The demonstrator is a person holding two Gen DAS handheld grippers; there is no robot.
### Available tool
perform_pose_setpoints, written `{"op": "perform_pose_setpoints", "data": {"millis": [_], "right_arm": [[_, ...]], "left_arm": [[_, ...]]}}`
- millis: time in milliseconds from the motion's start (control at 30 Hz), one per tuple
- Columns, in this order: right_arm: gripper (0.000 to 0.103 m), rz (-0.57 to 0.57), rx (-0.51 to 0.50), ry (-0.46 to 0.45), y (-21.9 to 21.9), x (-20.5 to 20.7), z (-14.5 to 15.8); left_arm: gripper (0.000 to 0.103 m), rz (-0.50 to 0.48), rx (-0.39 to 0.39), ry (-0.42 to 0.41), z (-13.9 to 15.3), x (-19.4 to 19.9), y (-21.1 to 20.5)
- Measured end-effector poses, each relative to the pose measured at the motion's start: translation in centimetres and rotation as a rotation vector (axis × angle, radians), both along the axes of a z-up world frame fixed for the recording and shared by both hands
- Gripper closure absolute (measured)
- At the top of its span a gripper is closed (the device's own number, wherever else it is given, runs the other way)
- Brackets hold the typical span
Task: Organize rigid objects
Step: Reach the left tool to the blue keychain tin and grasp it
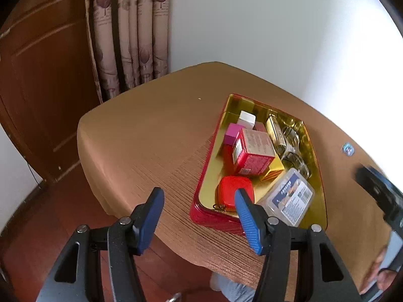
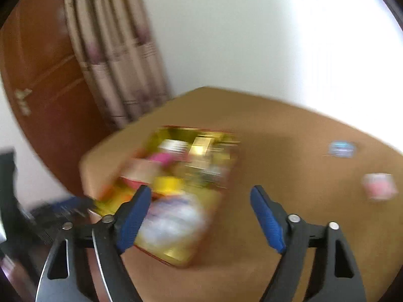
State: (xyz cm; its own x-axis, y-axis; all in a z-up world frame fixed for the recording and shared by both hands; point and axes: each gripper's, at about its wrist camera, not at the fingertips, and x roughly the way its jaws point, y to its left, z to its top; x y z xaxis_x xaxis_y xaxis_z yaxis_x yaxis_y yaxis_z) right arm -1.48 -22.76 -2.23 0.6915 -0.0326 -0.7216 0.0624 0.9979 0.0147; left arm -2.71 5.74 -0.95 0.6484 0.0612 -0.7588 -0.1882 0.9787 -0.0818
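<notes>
A red tin tray with a gold inside [image 1: 209, 188] lies on the tan table [image 1: 151, 138]. It holds a red rounded case [image 1: 231, 188], a clear plastic case [image 1: 289, 198], a red box [image 1: 254, 153], a magenta box [image 1: 233, 133], a white box [image 1: 247, 118], a gold bar [image 1: 274, 130] and glass pieces [image 1: 294, 151]. My left gripper [image 1: 199, 193] hangs open over the tray's near left corner, with nothing between its fingers. In the blurred right wrist view, my right gripper [image 2: 200, 188] stands open and empty above the tray's [image 2: 176, 254] near right side.
A small blue round thing [image 2: 341, 149] and a small pink-white box [image 2: 379, 185] lie on the table right of the tray. A brown door [image 1: 45, 88] and a curtain [image 1: 131, 37] stand behind the table's far left; a white wall is behind it.
</notes>
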Motion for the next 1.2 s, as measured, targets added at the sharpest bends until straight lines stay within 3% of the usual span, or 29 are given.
{"op": "perform_pose_setpoints", "data": {"millis": [133, 333, 467, 600, 800, 933, 1033, 1200], "right_arm": [[0.02, -0.167, -0.165, 0.039, -6.6, -4.2, -1.2], [0.019, -0.434, -0.221, 0.084, -17.8, -9.6, -2.7], [0.017, -0.536, -0.227, 0.089, -22.8, -11.9, -3.0], [0.015, -0.579, -0.219, 0.084, -25.0, -12.7, -3.2], [0.011, -0.625, -0.072, 0.025, -26.8, -14.0, -2.9], [0.007, -0.613, -0.027, -0.021, -27.0, -15.2, -2.4], [0.007, -0.597, 0.001, -0.027, -27.2, -15.6, -2.3], [0.007, -0.559, 0.053, -0.056, -27.3, -16.2, -2.1]], "left_arm": [[0.043, -0.017, 0.034, 0.001, 0.0, -0.2, -1.1], [0.043, -0.043, 0.117, 0.001, -0.2, -0.7, -3.6], [0.043, -0.089, 0.186, 0.034, -0.9, -0.7, -6.4], [0.043, -0.147, 0.18, 0.054, -0.9, -0.3, -9.7], [0.043, -0.32, 0.08, 0.117, -0.2, 3.0, -17.1], [0.043, -0.408, 0.048, 0.182, 0.0, 7.8, -23.0], [0.043, -0.466, 0.084, 0.204, -0.2, 11.8, -27.3], [0.043, -0.483, 0.096, 0.265, -1.4, 17.7, -33.2]]}}
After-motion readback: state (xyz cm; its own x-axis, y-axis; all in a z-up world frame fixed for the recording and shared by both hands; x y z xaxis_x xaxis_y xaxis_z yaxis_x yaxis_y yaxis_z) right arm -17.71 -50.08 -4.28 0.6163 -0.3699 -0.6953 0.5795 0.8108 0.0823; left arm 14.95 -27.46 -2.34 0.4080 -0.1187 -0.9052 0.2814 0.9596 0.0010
